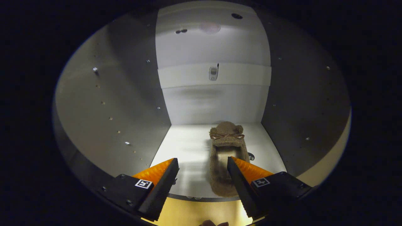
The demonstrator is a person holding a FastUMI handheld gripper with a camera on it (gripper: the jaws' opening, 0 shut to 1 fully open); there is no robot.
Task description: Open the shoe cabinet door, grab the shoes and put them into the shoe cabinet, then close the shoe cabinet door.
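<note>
Gripper view: gripper (203,163) fingers stood wide apart, holding nothing. A brown fuzzy plush slipper (224,163) lay on the white cabinet shelf (185,147), heel near the front edge beside the right finger, which possibly overlapped its opening; toe pointed inward. Beyond it stood the pale back panel (213,103), with a small metal fitting (213,72) higher up.

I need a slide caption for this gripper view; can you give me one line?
Open gripper at the cabinet mouth, a brown slipper on the shelf by one finger.
</note>
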